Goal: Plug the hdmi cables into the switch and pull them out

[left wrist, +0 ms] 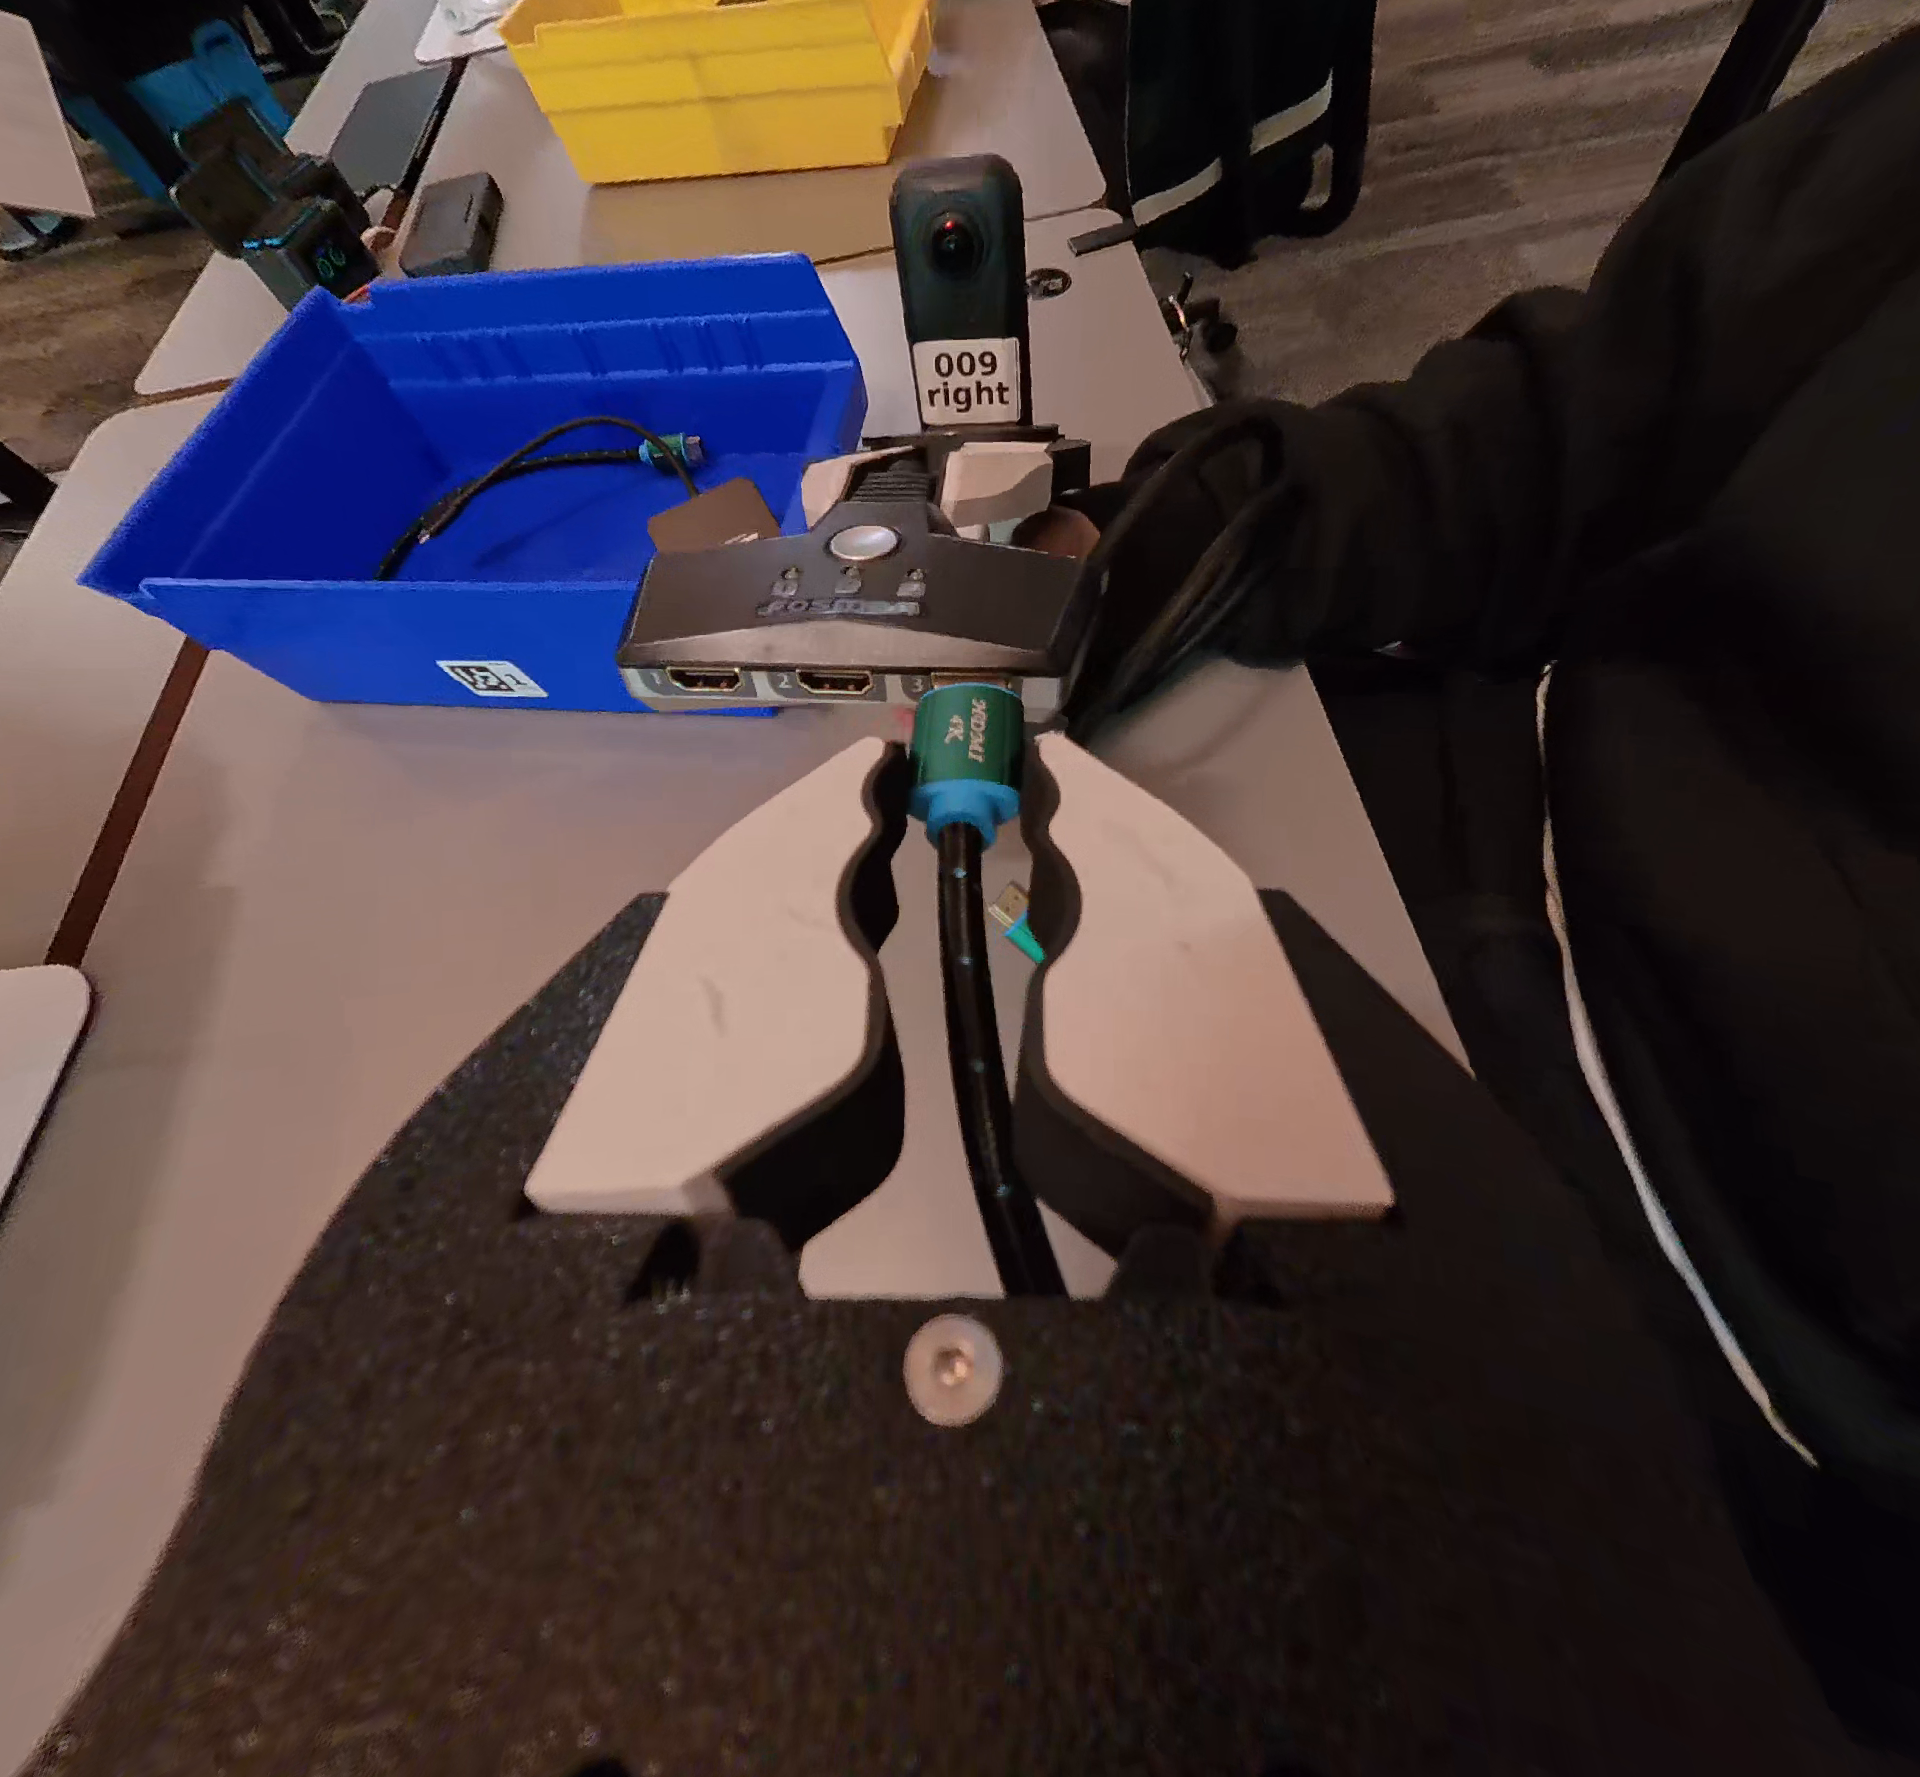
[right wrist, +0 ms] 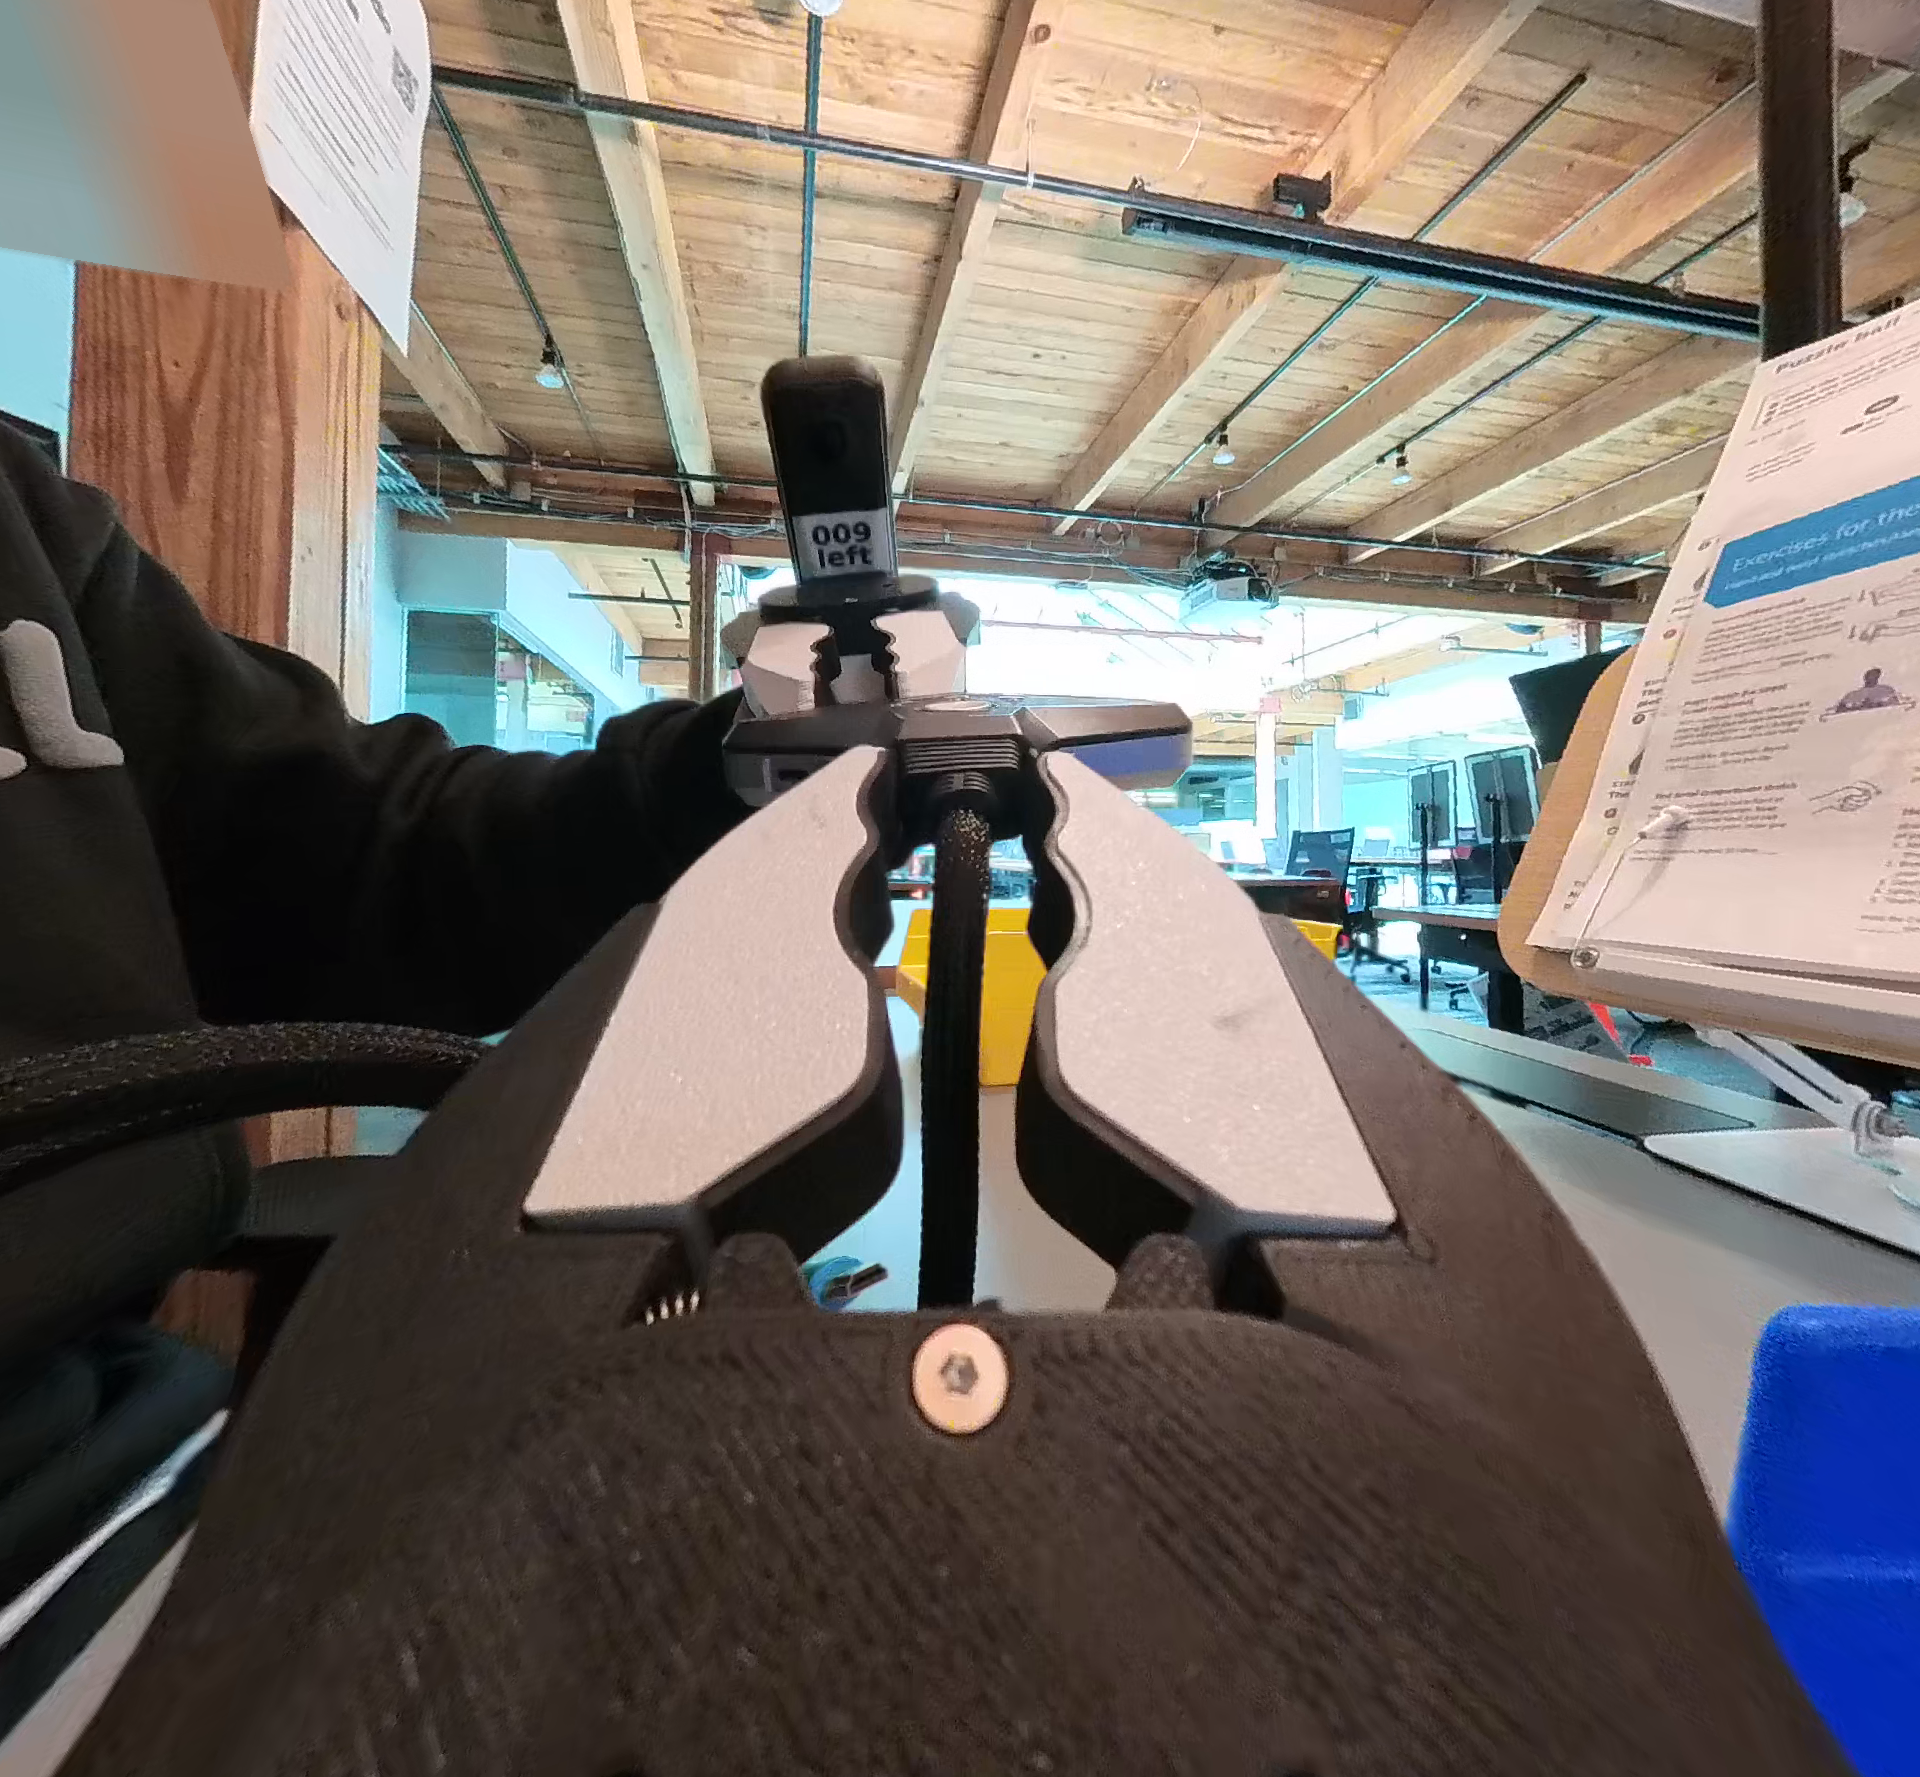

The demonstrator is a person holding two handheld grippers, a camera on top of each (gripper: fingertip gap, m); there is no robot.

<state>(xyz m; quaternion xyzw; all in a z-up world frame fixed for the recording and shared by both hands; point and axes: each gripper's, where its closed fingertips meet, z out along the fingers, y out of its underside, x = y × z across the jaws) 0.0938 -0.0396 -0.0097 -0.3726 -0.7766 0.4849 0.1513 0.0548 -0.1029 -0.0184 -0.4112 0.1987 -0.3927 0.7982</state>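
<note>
Evidently I had my right gripper [right wrist: 956, 771] clamped on the switch [left wrist: 852, 610] to steady it above the surface, while my left gripper [left wrist: 961, 751] pinched the green plug [left wrist: 964, 735] at its third port.

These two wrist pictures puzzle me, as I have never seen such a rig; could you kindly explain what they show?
No robot arm is involved: a person in black sleeves holds a two-finger gripper in each hand, each carrying a forward-looking camera.

The left wrist view looks along the left gripper, shut on the green metal HDMI plug in the third port of the black wedge-shaped HDMI switch; the other two front ports are empty.

The right wrist view faces the opposite way: the right gripper grips the black ribbed connector at the switch's back.

On the grey table stand a blue plastic bin containing another cable and a yellow plastic bin.
</note>
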